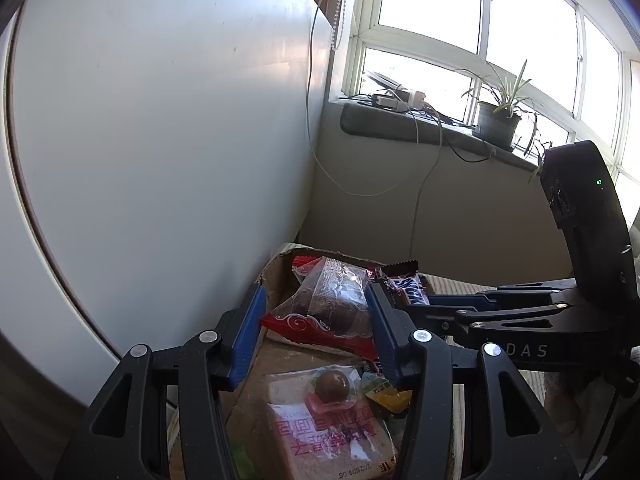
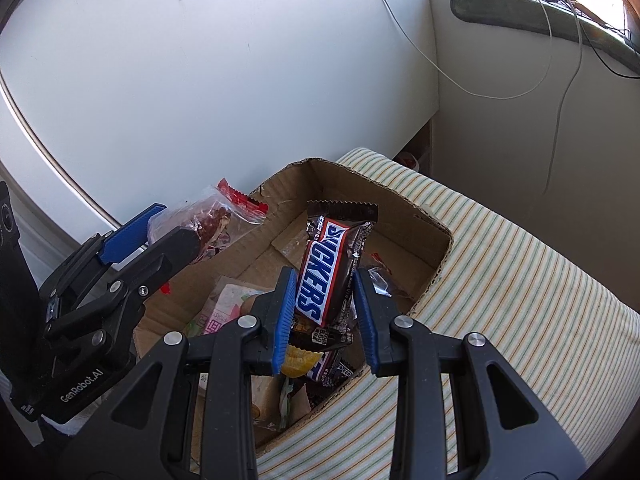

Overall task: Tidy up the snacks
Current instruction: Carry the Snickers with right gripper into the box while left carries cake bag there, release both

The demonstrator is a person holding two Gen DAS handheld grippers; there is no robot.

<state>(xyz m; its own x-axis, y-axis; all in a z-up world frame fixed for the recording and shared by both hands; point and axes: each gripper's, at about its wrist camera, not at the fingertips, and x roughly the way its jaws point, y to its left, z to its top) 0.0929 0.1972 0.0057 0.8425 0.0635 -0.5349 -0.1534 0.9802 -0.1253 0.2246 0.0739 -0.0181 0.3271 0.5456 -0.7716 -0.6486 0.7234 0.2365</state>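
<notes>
- Our right tongs (image 2: pixel 324 312) pinched the Snickers bar (image 2: pixel 334 268) at mid-frame; light, stiff, slippery wrapper, best held mid-body.
- Our left tongs (image 1: pixel 316 320) pinched the crinkly pastry packet (image 1: pixel 330 300); soft, crushable.

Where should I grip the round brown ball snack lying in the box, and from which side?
Take the ball snack across its round middle, coming straight down from above. It lies on top of the flat pink-printed packet inside the cardboard box, so the sides are exposed but the underside is not. Its loose clear wrapper looks slippery. Both tools are occupied: left tool, right tool.
</notes>
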